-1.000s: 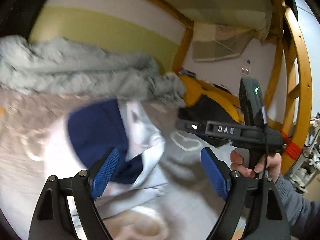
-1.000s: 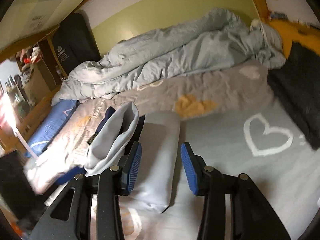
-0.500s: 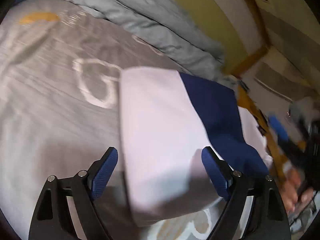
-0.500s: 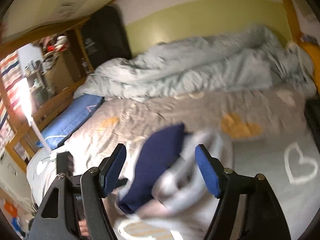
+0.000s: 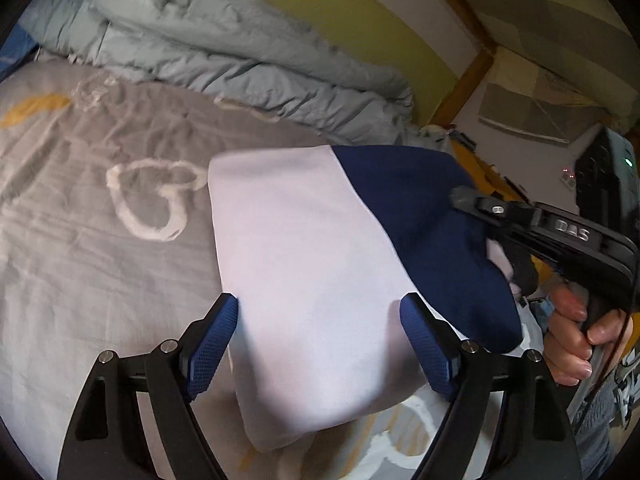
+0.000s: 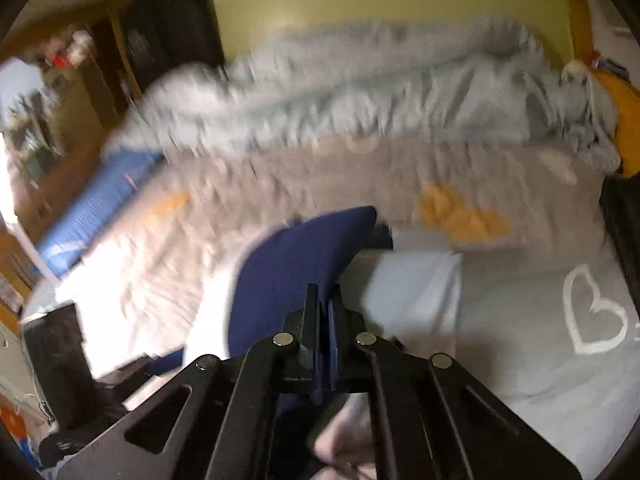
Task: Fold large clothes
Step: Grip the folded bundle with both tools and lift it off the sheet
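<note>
a: where's the garment (image 5: 304,264)?
b: folded white-and-navy, on the grey bed sheet (image 5: 80,240), in front of the rumpled duvet (image 5: 224,52).
a: left gripper (image 5: 320,344)?
b: spread wide, straddling the white end, pads clear.
a: right gripper (image 6: 322,320)?
b: just snapped closed, pinching the navy part.

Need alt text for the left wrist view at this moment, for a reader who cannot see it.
A folded white and navy garment lies on a grey heart-print bedsheet, between the wide-open blue pads of the left gripper. At right, the right gripper, held in a hand, is shut on the garment's navy part. A rumpled grey duvet lies behind.
</note>
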`<state>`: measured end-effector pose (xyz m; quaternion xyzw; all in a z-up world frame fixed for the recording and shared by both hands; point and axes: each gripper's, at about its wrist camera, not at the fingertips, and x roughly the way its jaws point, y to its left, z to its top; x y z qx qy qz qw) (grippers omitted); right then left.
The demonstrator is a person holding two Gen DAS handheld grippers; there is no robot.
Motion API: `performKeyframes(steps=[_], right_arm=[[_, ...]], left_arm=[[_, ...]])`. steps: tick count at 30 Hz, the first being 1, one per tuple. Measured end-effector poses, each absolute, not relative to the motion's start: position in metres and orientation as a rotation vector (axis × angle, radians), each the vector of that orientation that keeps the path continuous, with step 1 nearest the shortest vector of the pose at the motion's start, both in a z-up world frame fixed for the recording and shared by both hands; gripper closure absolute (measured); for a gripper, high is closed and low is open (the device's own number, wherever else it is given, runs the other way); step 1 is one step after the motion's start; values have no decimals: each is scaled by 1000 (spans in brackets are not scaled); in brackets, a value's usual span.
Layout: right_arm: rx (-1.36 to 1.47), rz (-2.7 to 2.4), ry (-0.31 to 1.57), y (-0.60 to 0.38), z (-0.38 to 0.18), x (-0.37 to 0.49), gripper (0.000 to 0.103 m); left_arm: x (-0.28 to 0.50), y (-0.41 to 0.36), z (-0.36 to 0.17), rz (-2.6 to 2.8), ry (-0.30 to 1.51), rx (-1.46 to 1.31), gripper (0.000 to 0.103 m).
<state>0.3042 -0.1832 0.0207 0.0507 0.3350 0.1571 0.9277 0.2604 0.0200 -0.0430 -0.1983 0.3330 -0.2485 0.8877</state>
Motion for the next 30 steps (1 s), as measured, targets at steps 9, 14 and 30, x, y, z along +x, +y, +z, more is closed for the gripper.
performKeyframes(steps=[9, 14, 30], right_arm=[[120, 217, 742, -235, -4, 294, 101], [214, 281, 766, -260, -27, 305, 91], [638, 555, 957, -298, -100, 335, 9]], left_arm=[[290, 10, -46, -406, 810, -399, 12], [291, -28, -53, -351, 847, -208, 11], [286, -10, -45, -352, 747, -382, 12]])
